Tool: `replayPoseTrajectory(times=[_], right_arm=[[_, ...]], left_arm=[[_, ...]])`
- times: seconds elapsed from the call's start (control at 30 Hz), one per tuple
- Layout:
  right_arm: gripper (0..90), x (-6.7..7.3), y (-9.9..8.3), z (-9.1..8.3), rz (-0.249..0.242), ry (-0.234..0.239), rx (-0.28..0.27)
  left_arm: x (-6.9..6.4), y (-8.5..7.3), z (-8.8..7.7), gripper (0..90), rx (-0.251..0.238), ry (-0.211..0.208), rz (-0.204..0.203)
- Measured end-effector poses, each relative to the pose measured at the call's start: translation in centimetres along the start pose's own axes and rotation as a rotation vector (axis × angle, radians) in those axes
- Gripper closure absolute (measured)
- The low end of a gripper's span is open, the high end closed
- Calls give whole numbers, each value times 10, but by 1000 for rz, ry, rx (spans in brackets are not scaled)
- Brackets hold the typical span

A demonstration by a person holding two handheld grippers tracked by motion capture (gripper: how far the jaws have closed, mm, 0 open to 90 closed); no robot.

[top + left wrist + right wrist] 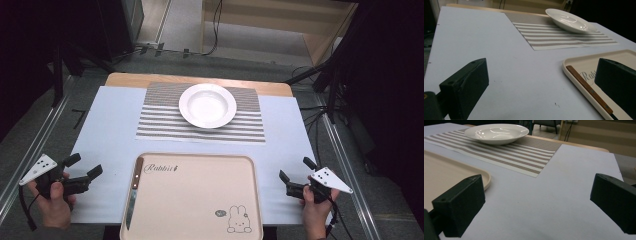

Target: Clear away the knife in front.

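A: Left gripper (84, 167) sits low at the near left corner of the desk (110, 130), jaws spread wide with nothing between them, held in the person's left hand (54, 202).

B: And the right gripper (295, 171) mirrors it at the near right corner, jaws just as wide apart and empty, right hand (316, 209) wrapped around it.

A: Between the two, on the near edge, lies the beige tray (200, 200). Along its left rim is a knife (134, 192), wooden handle towards the far side, blade towards the person.

B: From the left gripper view that handle (589, 89) lies just inside the tray's rim, near the right-hand jaw but apart from it.

A: The knife is well clear of the right gripper, across the tray.

B: Further out, a striped placemat (165, 120) by the far edge, a white plate (207, 105) resting on it, upright and empty.
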State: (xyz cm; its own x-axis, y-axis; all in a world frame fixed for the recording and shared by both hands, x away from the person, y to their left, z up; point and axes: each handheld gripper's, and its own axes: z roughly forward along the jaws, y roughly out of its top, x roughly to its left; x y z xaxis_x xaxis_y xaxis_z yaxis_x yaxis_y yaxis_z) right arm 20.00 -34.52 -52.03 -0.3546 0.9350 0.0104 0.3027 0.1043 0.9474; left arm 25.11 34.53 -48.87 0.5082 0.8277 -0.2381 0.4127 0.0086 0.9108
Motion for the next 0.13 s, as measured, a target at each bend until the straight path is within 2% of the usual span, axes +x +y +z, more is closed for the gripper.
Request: replayPoseTrajectory(times=[0.13], right_arm=[[0, 1, 0, 1, -8, 0, 5]], left_arm=[[1, 0, 0, 0, 0, -5, -6]])
